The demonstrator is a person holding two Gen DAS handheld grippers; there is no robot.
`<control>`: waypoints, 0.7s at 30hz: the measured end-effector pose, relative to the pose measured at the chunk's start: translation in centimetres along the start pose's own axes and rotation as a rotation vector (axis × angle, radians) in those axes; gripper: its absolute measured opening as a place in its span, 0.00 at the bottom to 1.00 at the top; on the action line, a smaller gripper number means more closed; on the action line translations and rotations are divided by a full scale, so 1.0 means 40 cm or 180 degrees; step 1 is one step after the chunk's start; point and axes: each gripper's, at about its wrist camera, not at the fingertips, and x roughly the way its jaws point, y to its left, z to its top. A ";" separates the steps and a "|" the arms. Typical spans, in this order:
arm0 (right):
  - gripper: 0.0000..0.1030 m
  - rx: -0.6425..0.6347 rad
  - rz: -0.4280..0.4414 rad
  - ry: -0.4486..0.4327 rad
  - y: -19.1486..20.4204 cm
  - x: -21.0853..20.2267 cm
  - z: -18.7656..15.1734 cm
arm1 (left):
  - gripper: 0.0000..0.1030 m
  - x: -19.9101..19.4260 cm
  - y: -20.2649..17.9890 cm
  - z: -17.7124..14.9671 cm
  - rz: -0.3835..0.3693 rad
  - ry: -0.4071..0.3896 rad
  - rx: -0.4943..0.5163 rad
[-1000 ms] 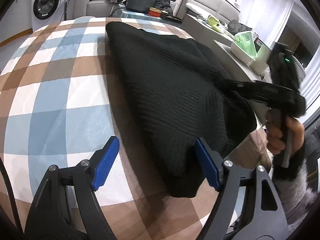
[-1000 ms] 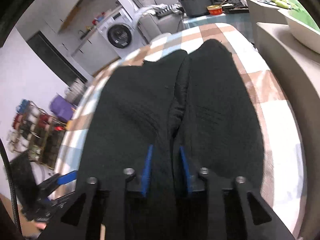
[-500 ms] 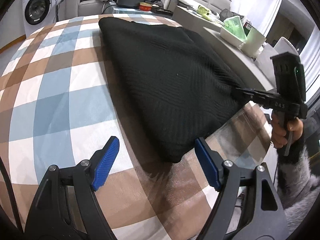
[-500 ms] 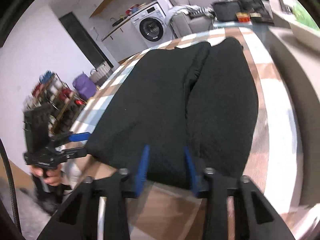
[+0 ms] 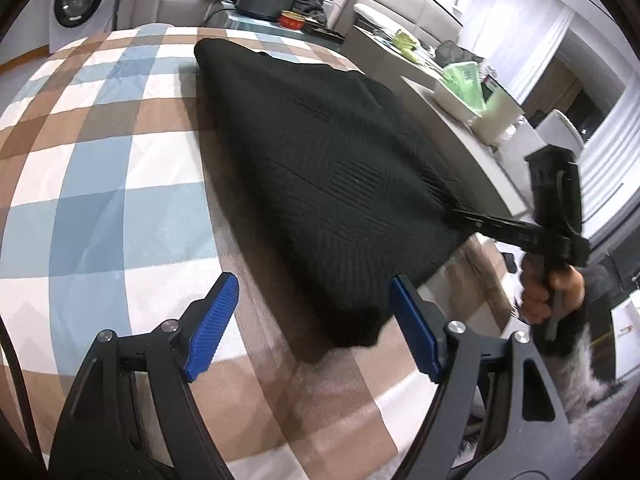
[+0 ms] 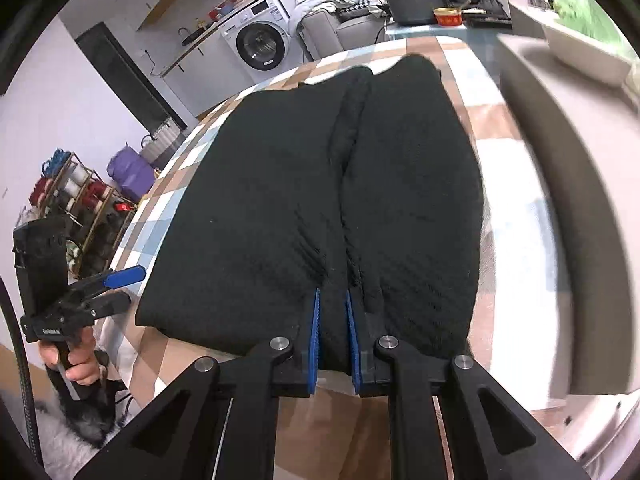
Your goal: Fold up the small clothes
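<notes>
Right gripper [image 6: 331,334] closing on the near hem of a black sweater [image 5: 340,168], left gripper [image 5: 316,324] waiting spread.

Blue pads pinch a gathered ridge of knit at the near edge, likely to lift that end for a fold; the sweater runs away ahead of them, a crease down its middle. The left gripper hangs empty, the sweater's near corner just ahead between its fingers, probably next to be taken. Underneath is a checked brown, blue and white cloth [image 5: 120,160]; beyond, a washing machine [image 6: 262,42] and a sofa [image 5: 180,0].
</notes>
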 end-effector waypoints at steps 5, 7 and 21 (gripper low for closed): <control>0.12 0.0030 0.0112 -0.0114 -0.024 -0.025 0.011 | 0.74 0.055 -0.032 -0.021 0.0459 0.0148 0.0364; 0.12 0.0011 0.0075 -0.0143 -0.030 -0.032 0.011 | 0.74 0.057 -0.037 -0.029 0.0495 0.0192 0.0400; 0.54 0.0312 -0.0744 -0.0557 -0.091 -0.014 0.066 | 0.51 0.127 0.044 0.111 0.0094 -0.0062 -0.0399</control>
